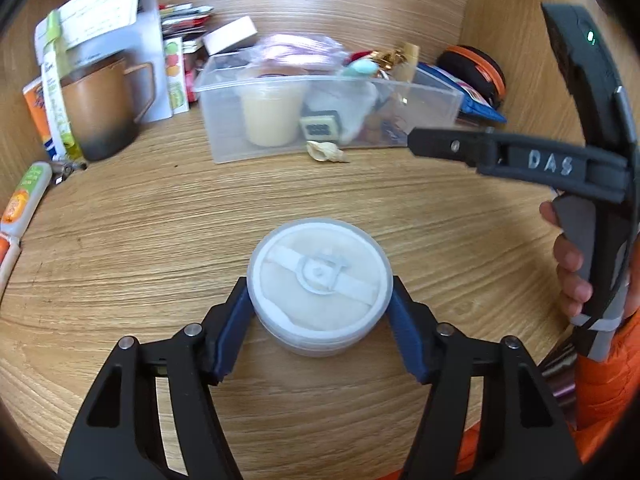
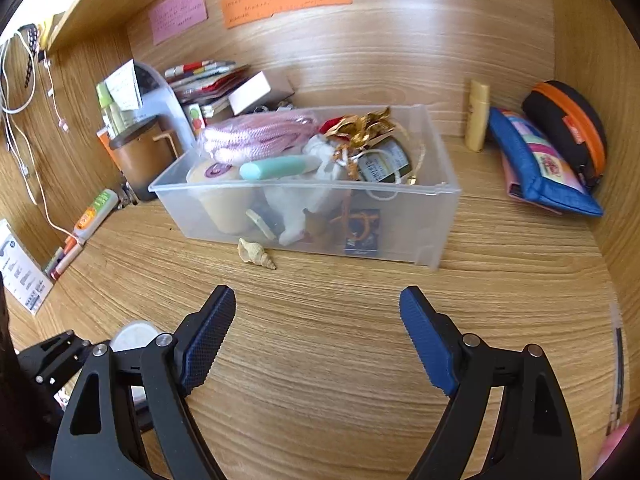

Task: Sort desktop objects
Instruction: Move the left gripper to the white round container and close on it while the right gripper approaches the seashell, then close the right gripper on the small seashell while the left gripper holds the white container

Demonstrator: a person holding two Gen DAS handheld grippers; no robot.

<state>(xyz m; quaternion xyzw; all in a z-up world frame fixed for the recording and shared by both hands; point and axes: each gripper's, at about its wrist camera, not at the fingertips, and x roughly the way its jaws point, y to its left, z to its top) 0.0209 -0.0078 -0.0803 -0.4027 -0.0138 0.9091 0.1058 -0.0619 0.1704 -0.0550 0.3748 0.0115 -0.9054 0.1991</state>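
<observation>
- Wood-grain table [image 2: 320,360] fills both views, walled by wooden panels at the back and at the right of the frame.
- Bare wood lies between the right gripper [image 2: 318,336] and the clear plastic bin [image 2: 420,220] at frame centre; that gripper's blue pads are spread wide with nothing between them.
- Left gripper [image 1: 320,304] pinches a round white powder jar [image 1: 318,280] at lower centre of the left view, pads touching its two sides; the jar's base sits on the table.
- A small seashell [image 2: 256,254] lies just beside the bin's front wall.
- Brown mug [image 1: 104,116] and boxes crowd the upper left; a blue pouch [image 2: 536,168] and a black-and-orange case [image 2: 568,128] lean in the upper-right corner.
- From the left view, the right gripper reaches in from the right edge, its tip in front of the bin's near right corner.
</observation>
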